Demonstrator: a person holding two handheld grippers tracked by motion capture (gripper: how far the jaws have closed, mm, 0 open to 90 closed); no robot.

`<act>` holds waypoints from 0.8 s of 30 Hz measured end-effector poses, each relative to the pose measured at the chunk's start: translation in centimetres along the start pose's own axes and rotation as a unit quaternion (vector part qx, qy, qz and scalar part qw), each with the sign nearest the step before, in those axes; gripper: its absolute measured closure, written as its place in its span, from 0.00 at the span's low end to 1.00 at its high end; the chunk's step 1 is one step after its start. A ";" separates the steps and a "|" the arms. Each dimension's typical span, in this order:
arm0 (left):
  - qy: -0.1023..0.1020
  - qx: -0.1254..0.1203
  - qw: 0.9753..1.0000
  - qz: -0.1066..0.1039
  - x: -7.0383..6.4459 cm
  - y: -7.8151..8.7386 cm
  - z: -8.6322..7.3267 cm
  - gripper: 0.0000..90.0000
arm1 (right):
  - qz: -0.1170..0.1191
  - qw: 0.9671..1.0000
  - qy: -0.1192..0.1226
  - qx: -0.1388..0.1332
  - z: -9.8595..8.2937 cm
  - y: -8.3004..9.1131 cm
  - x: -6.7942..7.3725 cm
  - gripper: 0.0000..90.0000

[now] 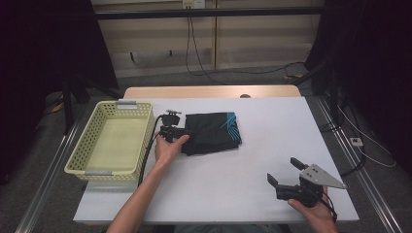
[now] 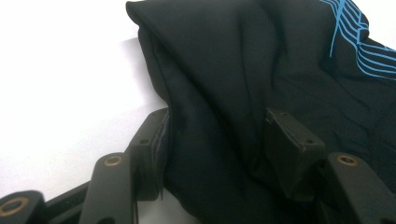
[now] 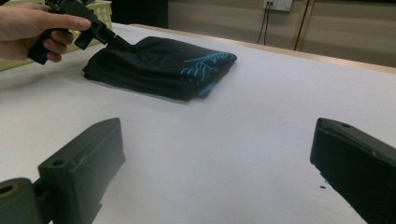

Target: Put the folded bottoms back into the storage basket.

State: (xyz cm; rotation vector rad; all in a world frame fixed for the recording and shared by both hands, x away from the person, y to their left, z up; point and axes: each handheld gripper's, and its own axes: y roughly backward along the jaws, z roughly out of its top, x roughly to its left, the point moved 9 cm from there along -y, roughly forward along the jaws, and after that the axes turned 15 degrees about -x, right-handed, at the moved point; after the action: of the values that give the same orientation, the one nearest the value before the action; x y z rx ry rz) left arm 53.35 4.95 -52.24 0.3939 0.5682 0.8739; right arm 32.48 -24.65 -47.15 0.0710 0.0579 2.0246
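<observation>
A folded black garment (image 1: pixel 214 133) with blue stripes lies left of the middle of the white table (image 1: pixel 277 121). My left gripper (image 1: pixel 183 131) is at the garment's left edge. In the left gripper view its jaws (image 2: pixel 219 140) are drawn in on a thick fold of the black cloth (image 2: pixel 233 60), which creases between them. From the right gripper view, the left gripper (image 3: pixel 112 39) touches the near-left corner of the garment (image 3: pixel 159 65). My right gripper (image 1: pixel 283 170) hovers at the table's front right, open (image 3: pixel 219 154) and holding nothing.
A pale yellow perforated basket (image 1: pixel 82 141) stands at the table's left edge, right beside the left hand, with nothing visible inside it. Bare white tabletop stretches between the garment and the right gripper. Cables and dark stands lie on the floor beyond the table.
</observation>
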 end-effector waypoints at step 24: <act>-0.036 0.007 0.999 -0.020 -2.6 -0.5 -0.1 0.84 | 0.000 1.000 0.000 0.004 -0.1 0.0 -0.1 0.03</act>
State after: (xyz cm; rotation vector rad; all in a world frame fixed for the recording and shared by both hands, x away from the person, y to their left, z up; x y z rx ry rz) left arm 52.28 2.58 -51.79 0.4248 0.5139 0.8150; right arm 32.51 -24.70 -47.29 0.0764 0.0648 2.0239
